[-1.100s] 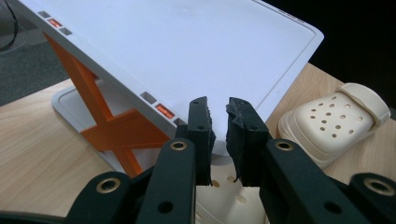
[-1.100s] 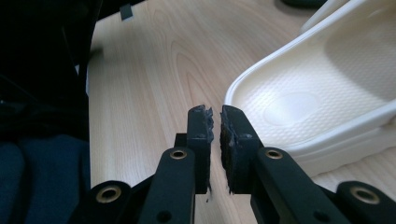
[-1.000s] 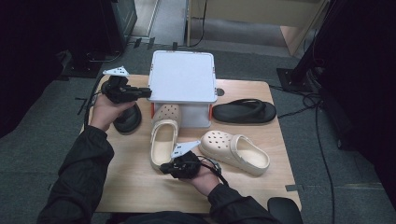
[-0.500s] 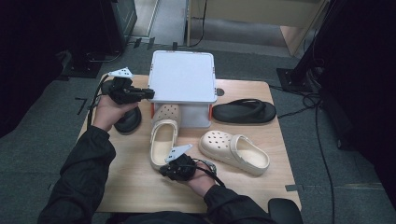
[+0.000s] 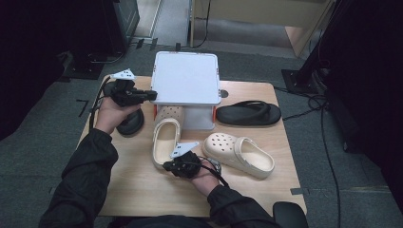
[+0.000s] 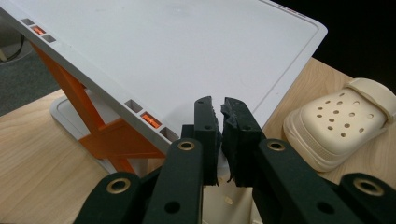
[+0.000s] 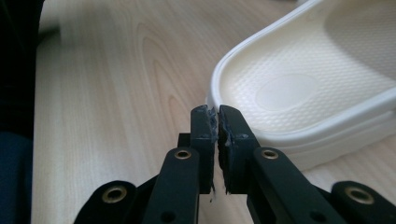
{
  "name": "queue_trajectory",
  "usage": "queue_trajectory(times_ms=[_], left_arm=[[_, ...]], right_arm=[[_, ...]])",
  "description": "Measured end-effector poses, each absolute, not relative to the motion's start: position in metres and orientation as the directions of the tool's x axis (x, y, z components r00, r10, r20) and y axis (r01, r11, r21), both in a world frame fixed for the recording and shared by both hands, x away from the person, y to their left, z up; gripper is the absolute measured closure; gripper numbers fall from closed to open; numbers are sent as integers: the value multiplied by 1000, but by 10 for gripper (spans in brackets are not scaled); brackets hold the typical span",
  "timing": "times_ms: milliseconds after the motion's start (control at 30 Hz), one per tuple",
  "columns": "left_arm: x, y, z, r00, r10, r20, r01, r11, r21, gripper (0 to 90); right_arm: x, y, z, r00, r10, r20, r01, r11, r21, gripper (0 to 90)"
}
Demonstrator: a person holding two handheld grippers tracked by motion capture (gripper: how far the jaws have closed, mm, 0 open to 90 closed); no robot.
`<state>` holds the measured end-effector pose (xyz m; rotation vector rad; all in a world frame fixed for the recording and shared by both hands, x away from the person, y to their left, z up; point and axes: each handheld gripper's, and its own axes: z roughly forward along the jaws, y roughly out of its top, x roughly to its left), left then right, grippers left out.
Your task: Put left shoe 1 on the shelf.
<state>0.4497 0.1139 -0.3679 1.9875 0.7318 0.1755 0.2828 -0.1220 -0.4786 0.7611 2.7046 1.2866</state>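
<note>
A white two-tier shoe rack (image 5: 185, 78) stands at the table's middle back. One cream clog (image 5: 164, 140) lies with its toe under the rack's front edge and its heel (image 7: 299, 93) toward me. A second cream clog (image 5: 240, 153) (image 6: 336, 123) lies to its right. My left gripper (image 5: 152, 95) (image 6: 220, 109) is shut and empty, raised at the rack's left front corner. Down on the table my right gripper (image 5: 166, 165) (image 7: 217, 114) is shut with nothing in it, its tips just short of the first clog's heel rim.
A black sandal (image 5: 247, 113) lies right of the rack. Another black shoe (image 5: 130, 123) sits under my left hand near the table's left edge. Bare wood (image 5: 142, 190) stretches along the front. Cables trail on the floor to the right.
My right gripper has slid a little left, closer to the cream clog's heel. The left gripper has edged slightly right toward the rack's corner. Both stay shut.
</note>
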Motion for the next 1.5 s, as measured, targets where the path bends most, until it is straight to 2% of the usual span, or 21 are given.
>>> queue_trajectory(times_ms=[333,733,867,1133,1500], left_arm=[[450,114,-368,809,561,-175,420,-345,839,854],[449,113,-368,808,567,-161,416,-355,837,889],[450,114,-368,807,565,-175,424,-348,836,889],[450,114,-368,805,564,-186,431,-340,836,890],[451,115,-369,804,563,-192,435,-335,836,890]], right_arm=[[281,-116,-487,-884,434,173,414,555,722,867],[281,-108,-491,-885,464,38,348,605,716,892],[290,-115,-488,-875,475,89,383,568,729,895],[305,-119,-484,-853,516,79,395,540,744,893],[338,-119,-480,-827,549,122,443,501,744,894]])
